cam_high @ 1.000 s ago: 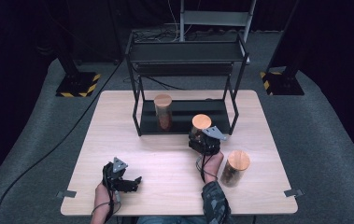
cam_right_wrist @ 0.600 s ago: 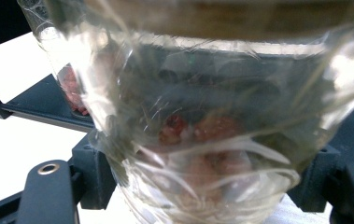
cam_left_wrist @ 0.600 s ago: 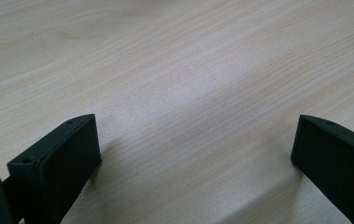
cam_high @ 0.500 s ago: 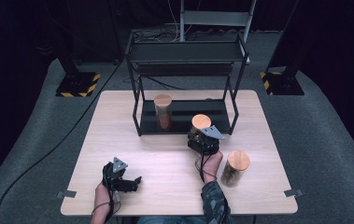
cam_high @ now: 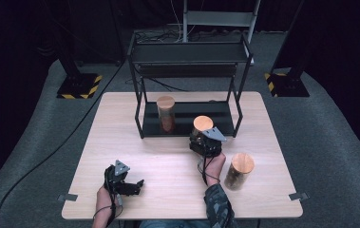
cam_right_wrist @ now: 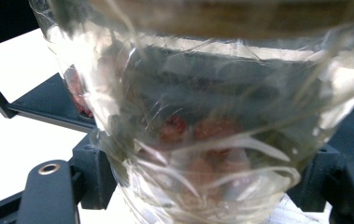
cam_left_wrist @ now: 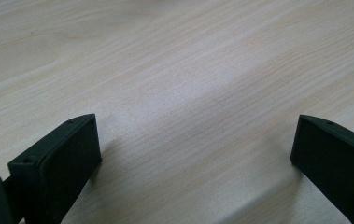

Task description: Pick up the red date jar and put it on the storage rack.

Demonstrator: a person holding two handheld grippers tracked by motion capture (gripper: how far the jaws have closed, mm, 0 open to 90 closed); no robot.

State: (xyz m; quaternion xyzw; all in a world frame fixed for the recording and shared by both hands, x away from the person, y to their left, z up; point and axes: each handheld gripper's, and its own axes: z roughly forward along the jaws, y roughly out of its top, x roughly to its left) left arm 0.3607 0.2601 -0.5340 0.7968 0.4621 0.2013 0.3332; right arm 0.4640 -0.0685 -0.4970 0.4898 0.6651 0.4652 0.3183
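right claw: the right claw (cam_high: pixel 201 137) grips a clear jar (cam_high: pixel 202 127) with an orange lid, at the front edge of the black rack (cam_high: pixel 142 118); in the right gripper view the jaws sit either side of the jar (cam_right_wrist: pixel 202 140), tight to its wall.
held jar: it stands upright; whether its base touches the tabletop (cam_high: pixel 168 166) or the rack's bottom shelf cannot be told, because the claw and its grey plate cover the lower part in the high view.
jar contents: reddish lumps behind crinkled film, blurred at close range; what they are cannot be made out.
jar lid up close: cut off by the top edge of the right gripper view, seen as a brown band.
left claw: the left claw (cam_high: pixel 125 185) stands open and holds nothing, low over the front left of the tabletop; in the left gripper view its two jaws are set wide apart above bare wood grain (cam_left_wrist: pixel 188 93), each jaw cut off by the frame.
second jar: a second jar (cam_high: pixel 165 114) stands upright on the rack's bottom shelf, left of the held one and apart from it.
third jar: a third jar (cam_high: pixel 239 171) stands on the tabletop just beside the person's right hand (cam_high: pixel 214 164), its contents dim.
person: forearms enter from the bottom edge, the rest out of frame.
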